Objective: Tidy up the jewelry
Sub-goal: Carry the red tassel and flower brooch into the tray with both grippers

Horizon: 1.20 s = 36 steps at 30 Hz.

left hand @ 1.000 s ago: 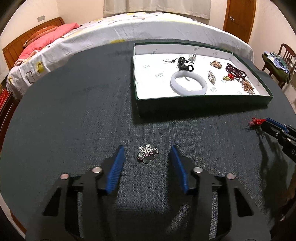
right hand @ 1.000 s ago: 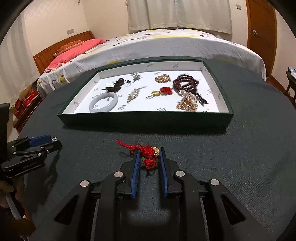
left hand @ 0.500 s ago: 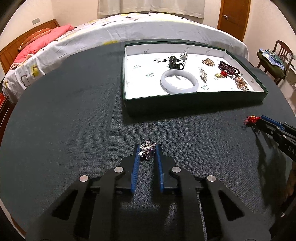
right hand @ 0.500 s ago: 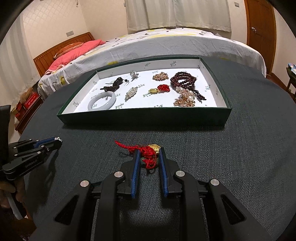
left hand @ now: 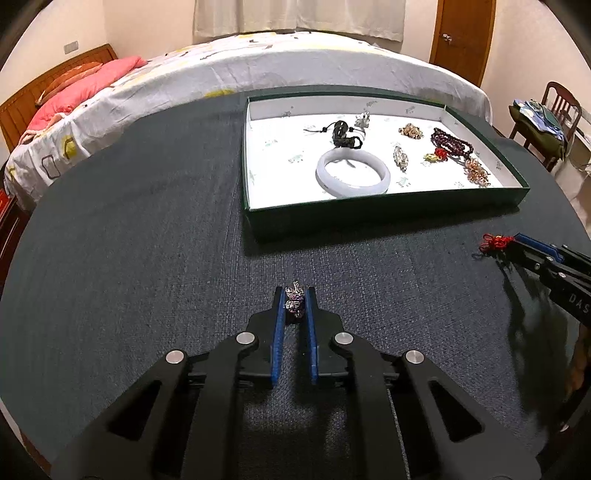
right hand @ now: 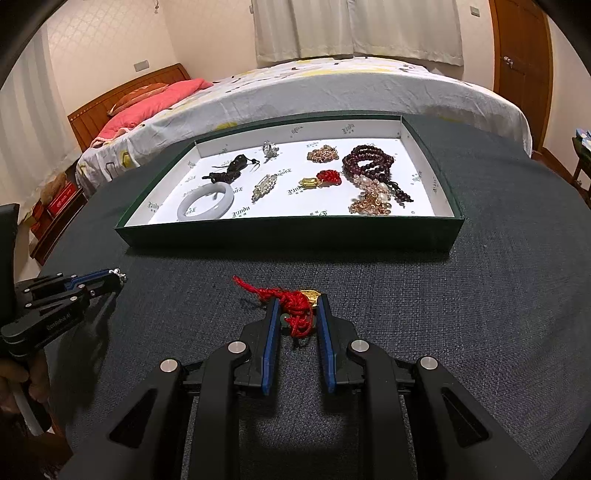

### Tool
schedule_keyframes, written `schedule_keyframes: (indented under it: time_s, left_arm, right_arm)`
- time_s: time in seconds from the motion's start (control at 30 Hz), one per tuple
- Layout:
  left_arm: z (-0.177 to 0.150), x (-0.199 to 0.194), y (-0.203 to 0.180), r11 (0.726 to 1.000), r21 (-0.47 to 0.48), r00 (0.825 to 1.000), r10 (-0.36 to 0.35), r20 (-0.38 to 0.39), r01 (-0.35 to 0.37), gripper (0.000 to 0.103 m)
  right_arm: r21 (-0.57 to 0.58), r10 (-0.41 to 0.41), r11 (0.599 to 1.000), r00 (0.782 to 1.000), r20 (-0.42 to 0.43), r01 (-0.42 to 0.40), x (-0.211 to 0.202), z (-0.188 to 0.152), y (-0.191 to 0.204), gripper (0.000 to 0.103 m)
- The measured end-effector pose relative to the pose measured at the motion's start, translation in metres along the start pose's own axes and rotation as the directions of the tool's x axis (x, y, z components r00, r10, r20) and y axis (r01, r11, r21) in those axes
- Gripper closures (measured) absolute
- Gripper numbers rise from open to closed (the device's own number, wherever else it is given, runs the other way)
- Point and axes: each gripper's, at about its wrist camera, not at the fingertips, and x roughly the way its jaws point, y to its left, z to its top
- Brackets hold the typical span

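My left gripper (left hand: 294,295) is shut on a small silver rhinestone brooch (left hand: 294,302) and holds it just above the dark table; it also shows in the right wrist view (right hand: 117,277). My right gripper (right hand: 295,306) is shut on a red knotted cord charm with a gold piece (right hand: 295,301); it shows in the left wrist view (left hand: 511,242) with the red cord (left hand: 495,242) at its tip. A green tray with a white floor (left hand: 369,221) (right hand: 288,236) lies beyond both, holding a white bangle (left hand: 352,172), dark red beads (right hand: 369,162) and several other pieces.
The dark cloth-covered round table (left hand: 129,240) carries the tray. A bed (left hand: 277,62) with a pink pillow stands behind it. A wooden chair (left hand: 554,110) is at the far right, a door (left hand: 463,33) behind.
My left gripper closed on the brooch, which lay flat between open jaws a second ago, and lifted it slightly. My right gripper kept its hold on the red charm and rose a little.
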Motion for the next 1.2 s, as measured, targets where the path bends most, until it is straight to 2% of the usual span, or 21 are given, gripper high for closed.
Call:
schedule_keyframes:
  time_s: [0.33,0.77,0.97,1.2]
  left_arm:
    - [0.005,-0.011,-0.004,1.000,-0.004,1.000,-0.013,0.028,0.013,0.092]
    - [0.034,-0.047,-0.019,0.999,0.005,0.990,-0.038,0.133,0.038,0.092]
    - [0.059,-0.057,-0.019,0.999,-0.010,0.980,-0.036,0.196,0.039,0.092]
    - [0.099,-0.066,-0.017,0.998,-0.049,0.957,-0.030,0.289,0.047,0.092]
  right_arm:
    - [-0.004,0.004,1.000,1.000,0.018,-0.004,-0.008,0.006,0.002,0.082]
    - [-0.022,0.028,0.999,0.993,0.113,-0.026,-0.040,0.035,0.010,0.082]
    - [-0.043,0.038,0.999,0.983,0.178,-0.031,-0.053,0.059,0.017,0.082]
    - [-0.072,0.047,0.997,0.962,0.270,-0.028,-0.063,0.099,0.027,0.082]
